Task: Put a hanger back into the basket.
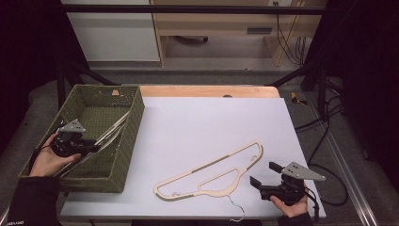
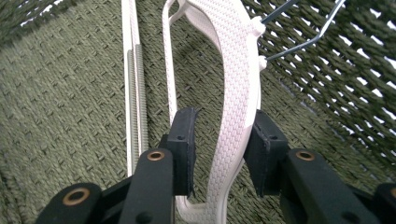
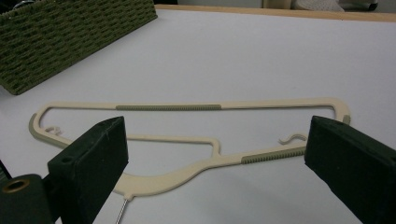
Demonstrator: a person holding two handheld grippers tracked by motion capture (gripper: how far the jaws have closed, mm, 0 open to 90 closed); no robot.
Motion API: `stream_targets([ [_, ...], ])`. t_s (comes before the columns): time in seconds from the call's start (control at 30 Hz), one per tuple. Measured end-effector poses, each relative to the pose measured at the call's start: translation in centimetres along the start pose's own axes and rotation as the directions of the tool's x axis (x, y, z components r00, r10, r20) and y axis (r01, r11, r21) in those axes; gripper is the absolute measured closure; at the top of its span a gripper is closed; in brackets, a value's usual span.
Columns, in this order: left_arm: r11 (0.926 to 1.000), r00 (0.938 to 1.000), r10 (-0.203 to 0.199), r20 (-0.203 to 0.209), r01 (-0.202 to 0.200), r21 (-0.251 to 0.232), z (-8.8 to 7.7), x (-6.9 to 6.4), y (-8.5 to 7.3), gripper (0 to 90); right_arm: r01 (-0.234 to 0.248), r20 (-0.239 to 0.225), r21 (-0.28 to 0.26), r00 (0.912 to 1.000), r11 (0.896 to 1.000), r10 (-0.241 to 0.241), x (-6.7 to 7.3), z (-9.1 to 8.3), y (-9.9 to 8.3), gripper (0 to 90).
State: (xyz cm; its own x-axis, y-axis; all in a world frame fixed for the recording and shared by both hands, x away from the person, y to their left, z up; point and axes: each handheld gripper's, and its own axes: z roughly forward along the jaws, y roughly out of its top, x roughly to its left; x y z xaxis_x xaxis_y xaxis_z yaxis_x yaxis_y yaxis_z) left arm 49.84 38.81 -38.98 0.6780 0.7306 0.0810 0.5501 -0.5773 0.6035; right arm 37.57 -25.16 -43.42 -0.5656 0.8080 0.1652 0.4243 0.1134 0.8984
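Observation:
A white hanger (image 1: 112,128) lies slanted inside the green woven basket (image 1: 136,117) at the left. My left gripper (image 1: 95,147) reaches into the basket over it. In the left gripper view this hanger's textured shoulder (image 2: 233,93) runs between the pads of the left gripper (image 2: 219,140), with a gap beside the left pad, so the jaws stand open around it. A beige hanger (image 1: 211,172) lies flat on the white table top. My right gripper (image 1: 265,173) rests just right of it, wide open and empty. The right gripper view shows that hanger (image 3: 187,107) beyond the right gripper (image 3: 215,154).
Two wire hooks (image 2: 299,28) lean against the basket's woven wall, and a bar with a grey ribbed strip (image 2: 133,93) lies beside the hanger. The beige hanger's wire hook (image 1: 237,209) points at the table's near edge. The basket's corner (image 3: 70,28) stands at the far left.

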Motion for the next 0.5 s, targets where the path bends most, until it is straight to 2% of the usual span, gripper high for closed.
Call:
stream_targets([
  [0.1,0.9998,1.0000,0.000,-0.009,0.000,-0.018,-0.2,-0.1,-0.1,61.1,-0.008,0.004,0.001,1.0000,1.000,0.008,0.1,0.2,0.0,6.7],
  [0.17,1.0000,0.9999,-0.001,-0.015,0.001,0.002,-0.5,-0.2,-0.1,54.3,-0.009,0.003,0.003,1.0000,1.000,0.009,0.1,0.2,0.0,6.7],
  [0.2,1.0000,0.9996,0.003,-0.029,-0.003,0.003,-0.8,-0.2,0.0,52.8,-0.009,0.004,0.003,0.9999,1.000,0.009,0.1,0.2,0.0,6.6],
  [0.27,0.9999,0.9994,0.008,-0.033,-0.008,-0.008,-1.6,-0.3,0.2,49.2,-0.004,0.001,0.001,1.0000,1.000,0.004,0.1,0.0,0.0,6.5],
  [0.37,0.9977,0.9988,0.012,-0.048,-0.015,-0.066,-2.9,-0.6,0.6,44.2,-0.008,0.003,-0.009,1.0000,1.000,0.008,0.2,0.0,0.1,5.7],
  [0.5,0.9885,0.9970,-0.012,-0.076,0.001,-0.151,-4.4,-1.9,1.4,35.0,-0.002,0.001,-0.015,1.0000,1.000,0.002,0.4,0.1,0.2,5.1],
])
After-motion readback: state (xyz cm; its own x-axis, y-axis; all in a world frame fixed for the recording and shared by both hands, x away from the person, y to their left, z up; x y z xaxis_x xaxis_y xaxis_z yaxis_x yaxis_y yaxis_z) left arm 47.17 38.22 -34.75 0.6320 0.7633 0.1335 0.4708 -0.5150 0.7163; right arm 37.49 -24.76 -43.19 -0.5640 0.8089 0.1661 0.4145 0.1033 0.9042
